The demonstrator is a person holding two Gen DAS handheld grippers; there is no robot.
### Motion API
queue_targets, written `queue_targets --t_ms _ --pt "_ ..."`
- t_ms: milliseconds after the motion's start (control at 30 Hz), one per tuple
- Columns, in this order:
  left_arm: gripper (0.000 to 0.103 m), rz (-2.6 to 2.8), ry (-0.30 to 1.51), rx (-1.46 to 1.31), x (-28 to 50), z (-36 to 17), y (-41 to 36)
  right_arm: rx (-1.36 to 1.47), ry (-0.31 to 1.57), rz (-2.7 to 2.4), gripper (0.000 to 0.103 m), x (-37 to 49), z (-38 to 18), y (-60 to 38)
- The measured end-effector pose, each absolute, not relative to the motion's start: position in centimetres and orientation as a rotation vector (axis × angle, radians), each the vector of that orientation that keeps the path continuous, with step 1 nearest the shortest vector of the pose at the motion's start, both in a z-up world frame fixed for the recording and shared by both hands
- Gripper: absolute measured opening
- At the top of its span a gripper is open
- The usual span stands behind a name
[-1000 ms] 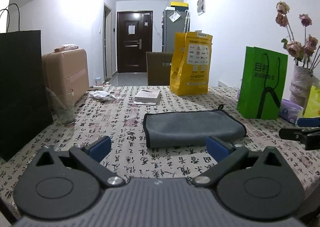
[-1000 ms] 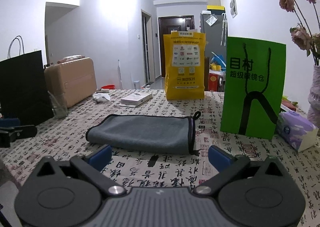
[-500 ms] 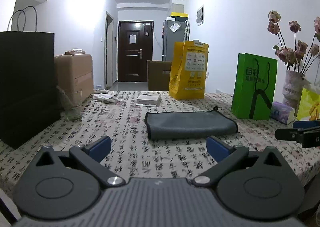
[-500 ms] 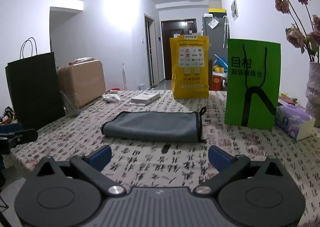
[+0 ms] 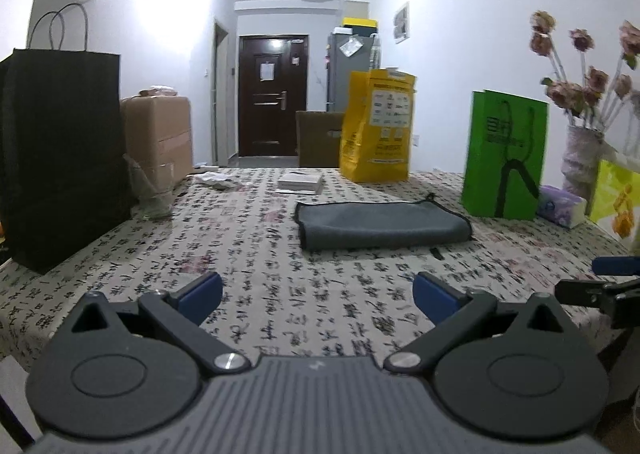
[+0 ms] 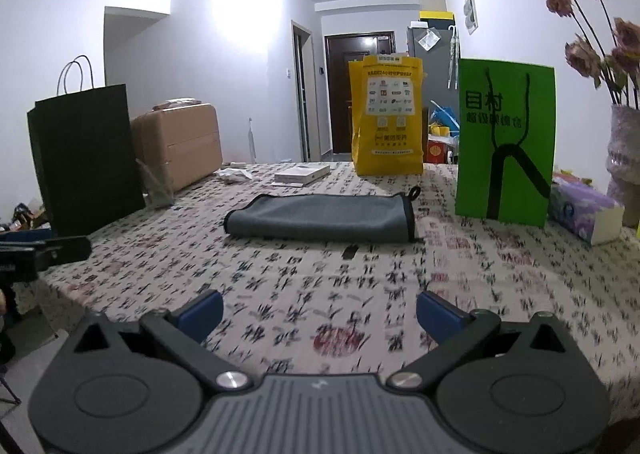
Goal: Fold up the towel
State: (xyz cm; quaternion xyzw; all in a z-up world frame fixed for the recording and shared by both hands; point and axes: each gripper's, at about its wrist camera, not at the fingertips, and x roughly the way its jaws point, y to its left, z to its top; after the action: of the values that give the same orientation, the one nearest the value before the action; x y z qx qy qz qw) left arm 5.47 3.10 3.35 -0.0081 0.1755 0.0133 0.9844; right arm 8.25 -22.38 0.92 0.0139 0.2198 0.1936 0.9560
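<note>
Nearest the left wrist camera, the left gripper [image 5: 316,290] hangs above the near edge of the table [image 5: 248,254] with its blue-tipped fingers [image 5: 200,290] spread wide and nothing between them. The right gripper [image 6: 318,308] is likewise spread wide and empty, above the patterned tablecloth [image 6: 340,294] at the near edge; its tips also show at the right border of the left view.

Further in, near the middle of the table, the grey towel [image 5: 380,224] lies folded flat, well apart from both grippers, with a small loop at its far right corner. A small dark tag [image 6: 350,251] lies on the cloth just in front of it.

To the left stands a black paper bag [image 5: 64,150] with a glass [image 5: 154,198] beside it. To the right a green bag [image 6: 504,142] stands upright, a tissue pack [image 6: 584,210] next to it, then a vase of dried flowers [image 5: 580,158].

Beyond the towel lie a white box [image 6: 300,174] and a yellow bag [image 6: 386,118]. Farthest back is a dark door [image 5: 272,94].
</note>
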Motion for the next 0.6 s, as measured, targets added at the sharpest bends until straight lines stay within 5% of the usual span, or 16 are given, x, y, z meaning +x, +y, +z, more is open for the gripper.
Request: queue_targets --t_ms 600 --pt "0.103 0.025 0.294 -0.039 0.7 0.9 2.0 -0.018 0.353 0.423 0.103 2.3 -0.8 -21.6"
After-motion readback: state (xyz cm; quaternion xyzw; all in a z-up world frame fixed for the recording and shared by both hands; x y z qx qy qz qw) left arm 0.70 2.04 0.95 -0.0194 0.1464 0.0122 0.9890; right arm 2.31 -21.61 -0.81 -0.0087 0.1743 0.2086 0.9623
